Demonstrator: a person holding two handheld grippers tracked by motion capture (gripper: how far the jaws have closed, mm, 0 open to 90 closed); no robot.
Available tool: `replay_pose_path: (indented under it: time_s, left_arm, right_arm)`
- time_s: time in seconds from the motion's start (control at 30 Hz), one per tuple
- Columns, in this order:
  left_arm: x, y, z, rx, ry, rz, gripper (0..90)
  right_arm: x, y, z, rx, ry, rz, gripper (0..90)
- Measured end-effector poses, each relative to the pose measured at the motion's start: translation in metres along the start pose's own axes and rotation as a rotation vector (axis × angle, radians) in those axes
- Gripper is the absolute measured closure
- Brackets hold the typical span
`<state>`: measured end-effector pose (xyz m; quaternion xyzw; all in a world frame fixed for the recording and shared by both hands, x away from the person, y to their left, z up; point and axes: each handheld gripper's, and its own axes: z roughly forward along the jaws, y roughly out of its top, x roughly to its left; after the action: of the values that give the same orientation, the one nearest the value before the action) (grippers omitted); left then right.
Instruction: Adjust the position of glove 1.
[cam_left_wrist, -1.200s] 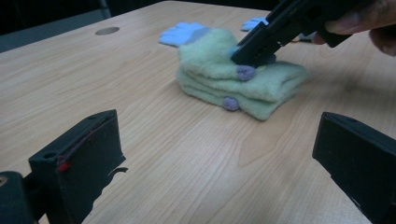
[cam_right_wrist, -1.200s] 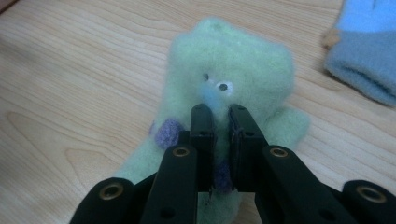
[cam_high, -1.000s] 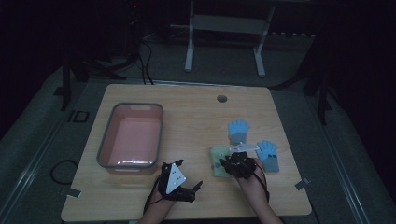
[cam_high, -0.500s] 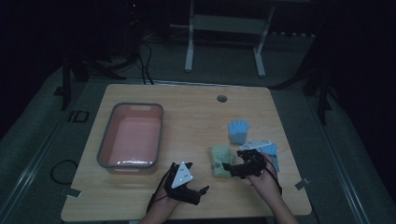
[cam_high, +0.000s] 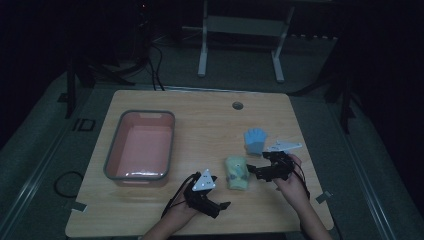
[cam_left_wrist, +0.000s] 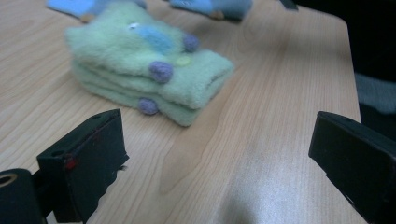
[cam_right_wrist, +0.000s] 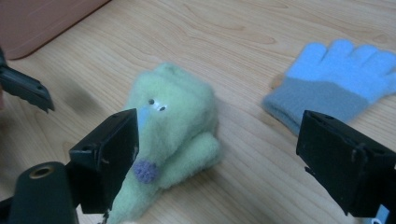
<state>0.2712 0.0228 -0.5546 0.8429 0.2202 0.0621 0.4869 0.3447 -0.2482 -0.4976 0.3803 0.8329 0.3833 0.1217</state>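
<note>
A folded light-green fuzzy glove (cam_high: 236, 172) (cam_left_wrist: 149, 70) (cam_right_wrist: 173, 135) with purple dots lies on the wooden table (cam_high: 200, 125). My right gripper (cam_high: 254, 172) (cam_right_wrist: 219, 144) is just right of it. Its jaws have just been opening and now stand wide apart, with the glove's near end between them and the pads off it. A blue glove (cam_high: 255, 140) (cam_right_wrist: 336, 88) lies flat just beyond. My left gripper (cam_high: 222, 205) (cam_left_wrist: 219, 140) is near the front edge, open over bare wood, pointing at the green glove. A second blue piece (cam_left_wrist: 215, 5) lies past the green glove.
A pink tub (cam_high: 140, 145) with a grey rim stands on the left half of the table. A round cable hole (cam_high: 237, 105) sits near the far edge. In the right gripper view the left gripper's jaw tip (cam_right_wrist: 25, 91) shows at the left edge.
The right gripper opened and drew back to the right off the green glove, which stays on the table. The left gripper slid a little to the right.
</note>
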Motion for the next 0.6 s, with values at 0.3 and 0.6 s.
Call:
replay_pose_path:
  time_s: [0.3, 0.6]
  left_arm:
    - [-0.001, 0.021, 0.015, 0.037, -0.012, 0.101, 5.0]
    - [-0.005, 0.038, 0.036, 0.073, 0.009, 0.273, 23.9]
  right_arm:
    - [-0.001, 0.002, 0.006, 0.01, 0.126, 0.056, 11.1]
    - [-0.011, 0.015, 0.019, 0.007, 0.134, 0.012, 34.1]
